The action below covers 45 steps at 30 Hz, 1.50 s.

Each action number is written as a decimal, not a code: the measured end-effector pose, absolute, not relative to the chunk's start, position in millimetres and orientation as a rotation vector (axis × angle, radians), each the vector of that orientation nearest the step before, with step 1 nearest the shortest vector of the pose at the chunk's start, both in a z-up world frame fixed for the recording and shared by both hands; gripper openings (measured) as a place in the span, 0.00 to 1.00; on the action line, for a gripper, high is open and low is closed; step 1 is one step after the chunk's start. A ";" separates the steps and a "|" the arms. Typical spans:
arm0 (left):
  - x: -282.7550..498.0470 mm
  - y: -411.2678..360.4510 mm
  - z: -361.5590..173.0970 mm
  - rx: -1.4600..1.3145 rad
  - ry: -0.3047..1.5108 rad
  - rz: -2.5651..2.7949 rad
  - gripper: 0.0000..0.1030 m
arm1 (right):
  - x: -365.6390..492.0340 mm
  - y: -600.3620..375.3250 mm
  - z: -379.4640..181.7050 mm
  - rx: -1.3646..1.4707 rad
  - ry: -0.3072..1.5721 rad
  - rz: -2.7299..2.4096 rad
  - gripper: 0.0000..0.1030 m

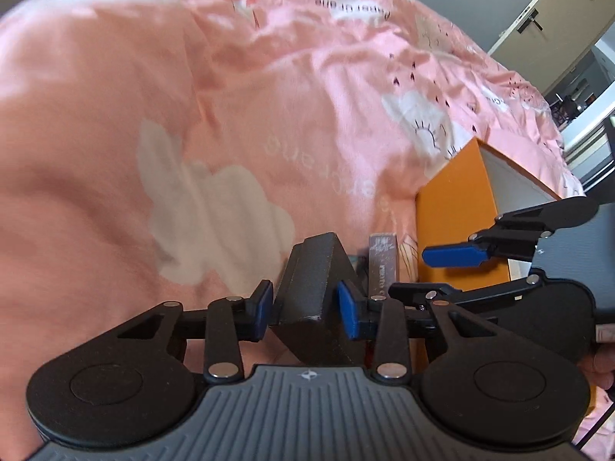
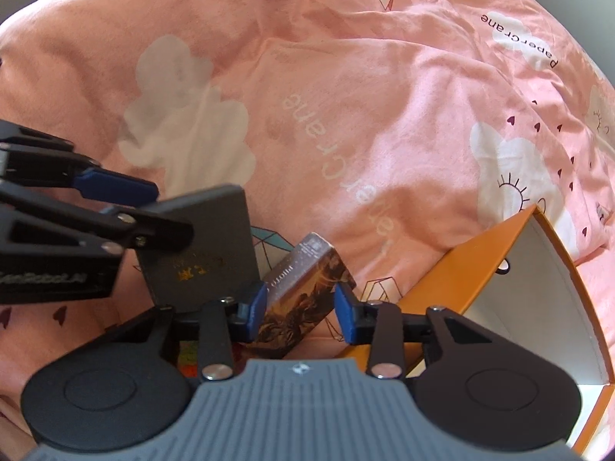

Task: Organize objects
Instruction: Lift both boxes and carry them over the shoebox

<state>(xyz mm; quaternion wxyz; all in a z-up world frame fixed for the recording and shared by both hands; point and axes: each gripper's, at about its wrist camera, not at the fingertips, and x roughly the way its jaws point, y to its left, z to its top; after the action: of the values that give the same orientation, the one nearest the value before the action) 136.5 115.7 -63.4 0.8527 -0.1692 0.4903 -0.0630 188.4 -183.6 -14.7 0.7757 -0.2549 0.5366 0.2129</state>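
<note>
My left gripper (image 1: 305, 309) is shut on a dark grey box (image 1: 317, 292) and holds it tilted above the pink bedspread; the same box (image 2: 203, 246) shows in the right wrist view with gold print on its face. My right gripper (image 2: 301, 313) is open around a brown patterned box (image 2: 303, 299) that lies on the bed, its left pad close to the box and the right pad apart from it. That box (image 1: 382, 265) stands just right of my left gripper. An open orange box (image 2: 511, 288) with a white inside lies to the right.
A pink bedspread (image 2: 346, 96) with white clouds and lettering covers the whole surface. The orange box (image 1: 453, 223) sits at the bed's right side in the left wrist view. A cabinet and doorway (image 1: 557, 38) are beyond the bed at the far right.
</note>
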 end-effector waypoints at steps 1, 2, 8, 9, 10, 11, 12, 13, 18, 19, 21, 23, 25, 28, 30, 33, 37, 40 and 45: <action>133.6 116.4 -58.6 -0.338 1.012 -0.121 0.40 | 189.3 -183.0 -14.3 -0.542 1.162 0.454 0.39; 131.1 116.7 -54.6 -0.320 0.996 -0.106 0.40 | 190.0 -181.4 -14.4 -0.536 1.165 0.445 0.39; 121.2 108.2 -52.5 -0.189 0.974 -0.068 0.40 | 199.0 -175.3 -15.2 -0.429 1.198 0.403 0.39; 121.0 107.7 -56.9 -0.185 0.994 -0.066 0.40 | 200.3 -173.9 -15.5 -0.410 1.205 0.395 0.40; 121.5 107.4 -62.1 -0.181 1.018 -0.068 0.40 | 201.6 -172.7 -16.5 -0.395 1.213 0.378 0.43; 122.0 107.8 -67.5 -0.190 1.043 -0.072 0.40 | 203.2 -171.3 -18.5 -0.383 1.221 0.351 0.44; 121.5 109.8 -70.9 -0.210 1.057 -0.075 0.40 | 204.7 -170.0 -21.3 -0.372 1.232 0.332 0.44; 121.5 110.9 -72.0 -0.218 1.061 -0.077 0.40 | 206.0 -169.2 -24.6 -0.353 1.242 0.318 0.44; 123.6 112.7 -72.5 -0.231 1.073 -0.080 0.40 | 210.9 -165.0 -44.8 -0.312 1.295 0.239 0.47; 123.4 112.3 -72.5 -0.229 1.072 -0.080 0.40 | 211.7 -164.5 -48.4 -0.311 1.302 0.222 0.51; 122.6 111.3 -73.0 -0.221 1.071 -0.081 0.41 | 213.7 -163.6 -55.9 -0.309 1.311 0.185 0.58; 122.5 111.1 -73.3 -0.220 1.069 -0.080 0.41 | 215.1 -161.5 -61.8 -0.323 1.306 0.156 0.64; 121.5 111.1 -73.3 -0.218 1.068 -0.079 0.41 | 216.9 -159.4 -68.0 -0.338 1.304 0.122 0.66; 121.5 111.6 -73.4 -0.219 1.068 -0.078 0.41 | 218.1 -158.3 -75.4 -0.355 1.307 0.094 0.64; 121.4 112.3 -72.9 -0.219 1.067 -0.080 0.41 | 216.6 -159.9 -73.3 -0.351 1.307 0.099 0.59; 121.0 112.5 -72.1 -0.218 1.067 -0.080 0.41 | 212.7 -164.2 -62.1 -0.337 1.305 0.120 0.47; 121.1 112.6 -70.8 -0.208 1.071 -0.082 0.40 | 205.8 -172.2 -48.1 -0.339 1.298 0.160 0.35; 121.0 110.9 -70.3 -0.207 1.081 -0.079 0.41 | 196.7 -175.9 -34.0 -0.335 1.264 0.191 0.29; 118.5 106.3 -68.2 -0.212 1.063 -0.065 0.40 | 186.4 -187.4 -7.2 -0.253 1.196 0.239 0.24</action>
<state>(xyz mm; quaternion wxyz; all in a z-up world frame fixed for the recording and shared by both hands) 118.5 106.3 -68.2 0.8561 -0.1010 0.5059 -0.0307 186.4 -187.4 -7.2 0.8123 -0.1183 0.5600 0.1118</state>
